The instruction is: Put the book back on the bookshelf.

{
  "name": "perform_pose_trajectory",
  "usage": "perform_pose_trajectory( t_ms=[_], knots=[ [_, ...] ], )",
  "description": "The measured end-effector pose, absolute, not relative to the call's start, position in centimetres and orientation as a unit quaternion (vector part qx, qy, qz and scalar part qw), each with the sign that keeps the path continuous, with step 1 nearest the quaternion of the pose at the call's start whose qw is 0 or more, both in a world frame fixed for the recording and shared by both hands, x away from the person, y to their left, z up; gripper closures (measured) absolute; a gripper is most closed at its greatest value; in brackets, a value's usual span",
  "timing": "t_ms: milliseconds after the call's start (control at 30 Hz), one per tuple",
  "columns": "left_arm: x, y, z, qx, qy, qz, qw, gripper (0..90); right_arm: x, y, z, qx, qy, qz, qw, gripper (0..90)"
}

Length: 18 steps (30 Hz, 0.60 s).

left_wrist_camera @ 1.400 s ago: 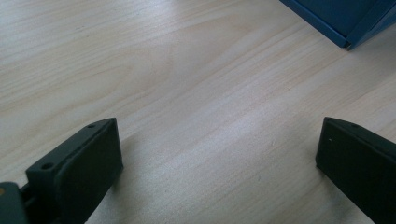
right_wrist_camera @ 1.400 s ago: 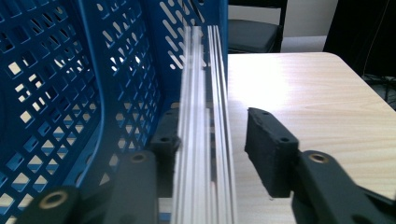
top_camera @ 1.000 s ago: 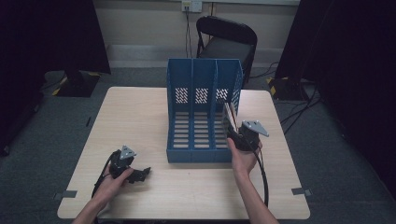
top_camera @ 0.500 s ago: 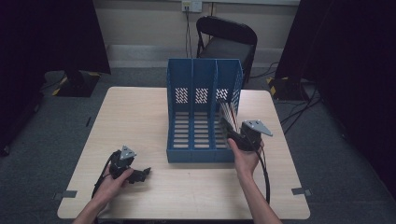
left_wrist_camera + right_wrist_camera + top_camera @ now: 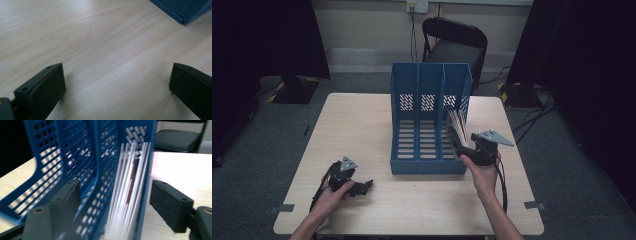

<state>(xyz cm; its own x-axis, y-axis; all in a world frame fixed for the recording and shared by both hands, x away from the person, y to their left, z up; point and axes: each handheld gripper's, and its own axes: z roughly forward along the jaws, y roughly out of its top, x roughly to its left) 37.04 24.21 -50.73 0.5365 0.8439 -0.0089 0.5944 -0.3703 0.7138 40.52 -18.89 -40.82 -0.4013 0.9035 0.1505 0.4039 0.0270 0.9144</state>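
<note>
A blue three-slot file rack point(image 5: 427, 167) stands mid-table. A sheaf of white sheets point(image 5: 457, 122) leans in its right slot. My right gripper point(image 5: 458, 145) hovers at the rack's front right corner. In the right gripper view its jaws have just been opening. They straddle the sheets point(image 5: 127, 195) and the rack's right wall point(image 5: 147, 182) without pressing on them. My left gripper point(image 5: 367, 186) rests on the table at the front left, open. Bare wood lies between its fingers point(image 5: 45, 85), and a corner of the rack point(image 5: 185, 10) shows beyond.
The wooden table point(image 5: 362, 120) has bare room left of the rack and along its front edge. A black folding chair point(image 5: 454, 45) stands behind the far edge. Cables trail from both grippers toward the person.
The right gripper's jaws have spread off the sheets and the hand has drawn back slightly. The sheets now lean in the right slot. The left hand has stayed put.
</note>
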Motion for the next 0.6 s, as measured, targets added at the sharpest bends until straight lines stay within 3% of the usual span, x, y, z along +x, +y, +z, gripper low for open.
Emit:
perform_pose_trajectory(
  t_ms=[600],
  knots=[
    [37.1, 24.4, -50.7, 0.807, 0.445, 0.183, 0.341, 0.0, 36.9, -21.5, -40.5, 0.449, 0.716, 0.486, 0.222, 16.0]
  ],
)
